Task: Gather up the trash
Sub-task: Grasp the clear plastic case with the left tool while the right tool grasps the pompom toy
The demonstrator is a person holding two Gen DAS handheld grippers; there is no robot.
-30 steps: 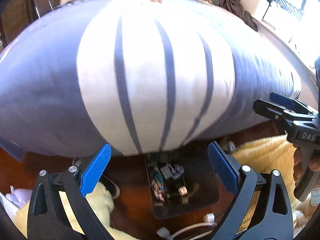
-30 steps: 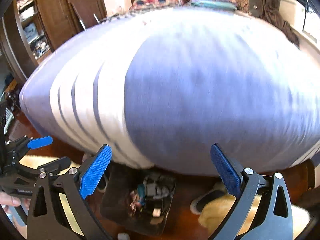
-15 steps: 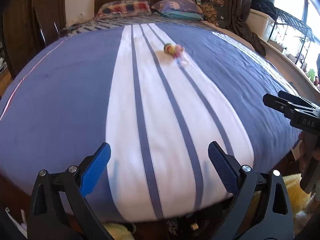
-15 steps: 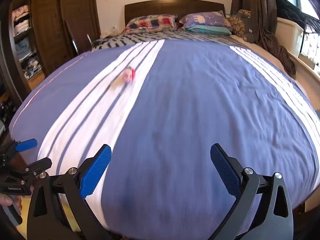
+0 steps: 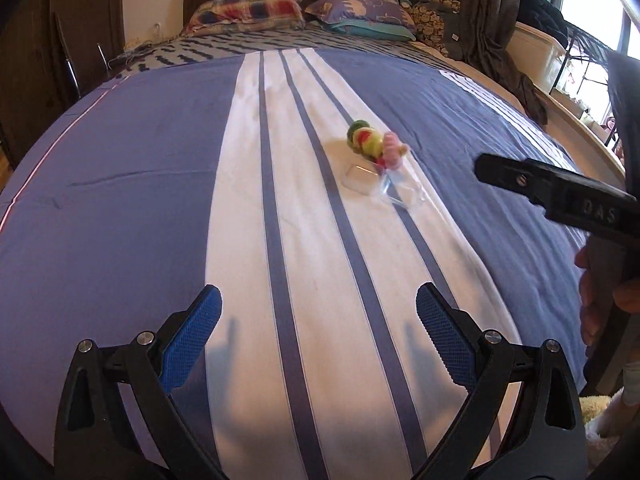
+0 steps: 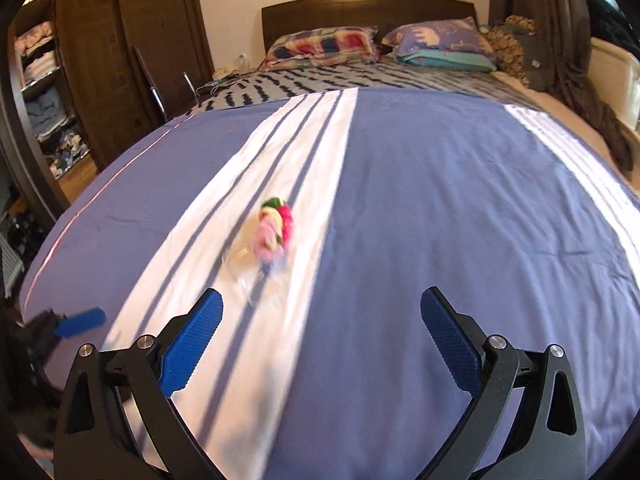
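Both grippers are hovering over the foot of the bed [image 5: 120,168], fingers spread wide and gripping nothing. The left gripper [image 5: 318,326] is pointing up the white stripe of the blue cover, and the trash [image 5: 376,160] is lying on that stripe well ahead of its fingertips, a little off toward its right finger [image 5: 442,328]. It is a small colourful bundle, green, yellow and pink, with clear plastic wrapping [image 5: 362,178] trailing from its near end. In the left wrist view its long axis is running slantwise across the stripe, the green end pointing away toward the pillows [image 5: 244,12], the clear plastic end toward the grippers. The right gripper [image 6: 322,328] is sitting over the plain blue part, and from there the trash [image 6: 274,232] is showing ahead of its left finger [image 6: 192,344], blurred, standing lengthwise up the picture. A hand [image 5: 600,292] is holding the right gripper's handle beside the left gripper's right finger.
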